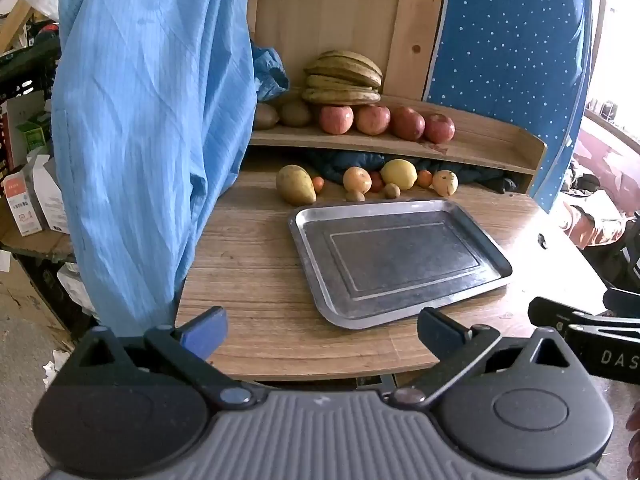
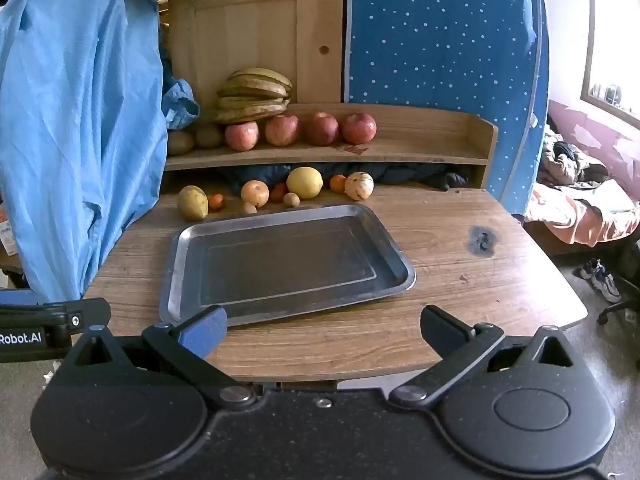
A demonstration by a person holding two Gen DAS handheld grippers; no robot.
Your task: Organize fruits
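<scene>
one metal tray (image 2: 192,240) on the one wooden table (image 2: 460,280). on the shelf (image 2: 420,148) at 12 o'clock: four red apples (image 2: 320,128), one bunch of bananas (image 2: 254,94) (individual bananas too overlapped to count) and two brownish fruits (image 2: 208,135) at its 9 o'clock end. along the tray's 12 o'clock edge: one mango (image 2: 193,202), one lemon (image 2: 304,182), one pale orange fruit (image 2: 255,193), one pale speckled fruit (image 2: 359,186), three small orange-red fruits (image 2: 338,183), two small brown ones (image 2: 291,199).

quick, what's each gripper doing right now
left gripper: open, holding nothing, short of the tray.
right gripper: open, holding nothing.
</scene>
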